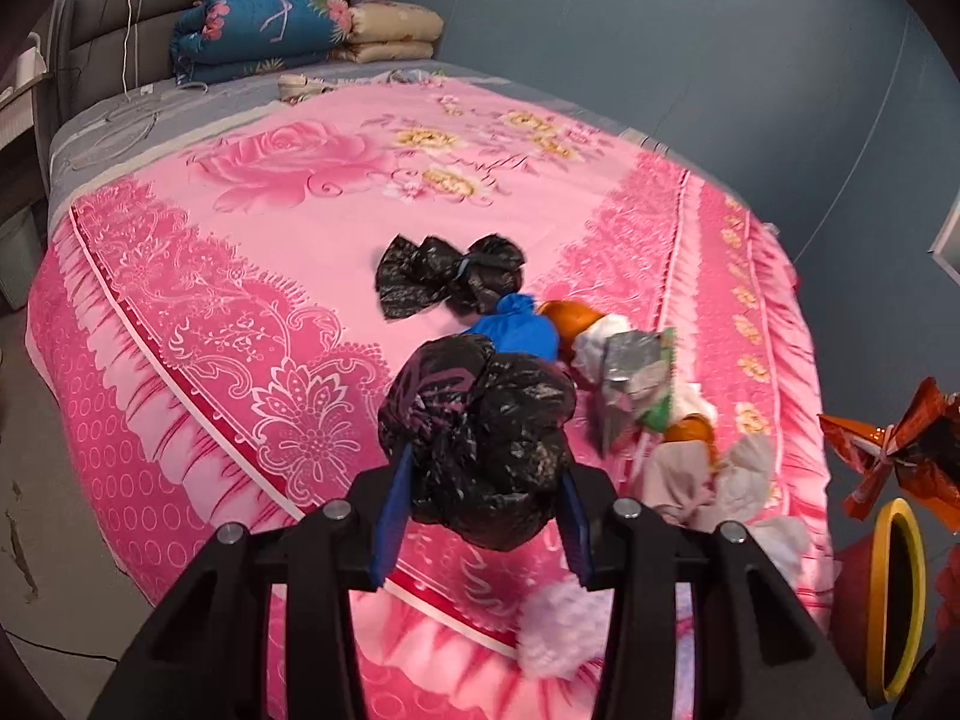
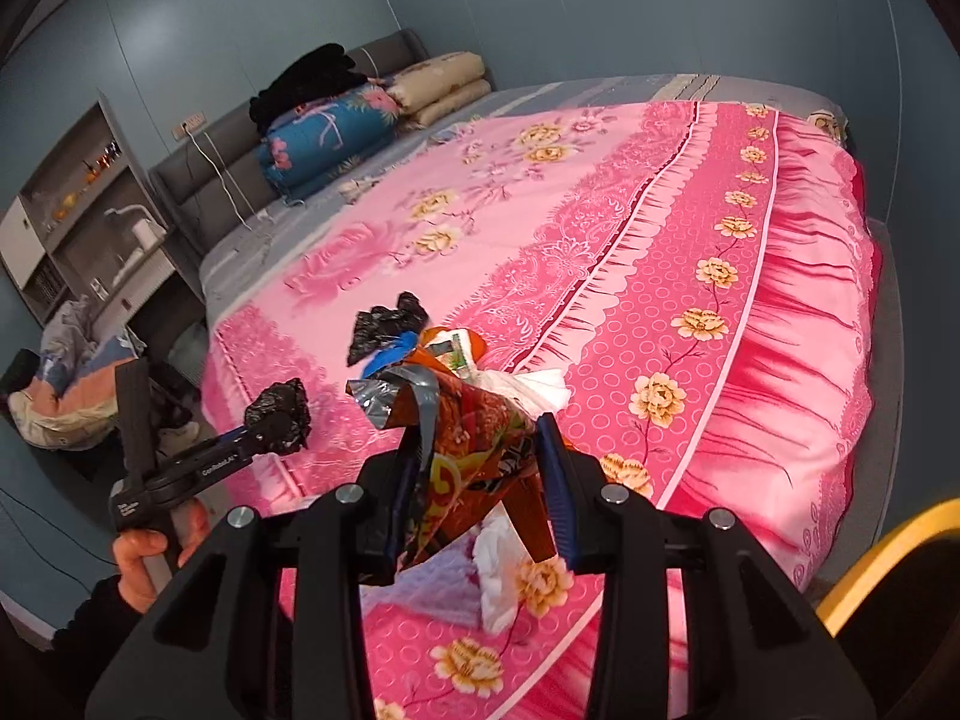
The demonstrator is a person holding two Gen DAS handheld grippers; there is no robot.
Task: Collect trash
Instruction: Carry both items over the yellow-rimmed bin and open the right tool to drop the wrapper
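A crumpled black plastic bag (image 1: 480, 444), glossy and creased, is pinched between ribbed blue pads (image 1: 390, 516) on matt black plastic fingers with bright metal bolts. A shiny orange foil wrapper (image 2: 474, 456), silvered inside, is clamped likewise. Beneath, a smooth pink printed cloth bedspread (image 1: 270, 228) is spread, with soft white tissue (image 1: 750, 480) near.

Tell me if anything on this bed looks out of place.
Yes: a heap of trash lies on the pink bedspread near its foot: a tied black bag, a blue bag, wrappers and white tissue. The left gripper holds another black bag, the right gripper an orange wrapper.
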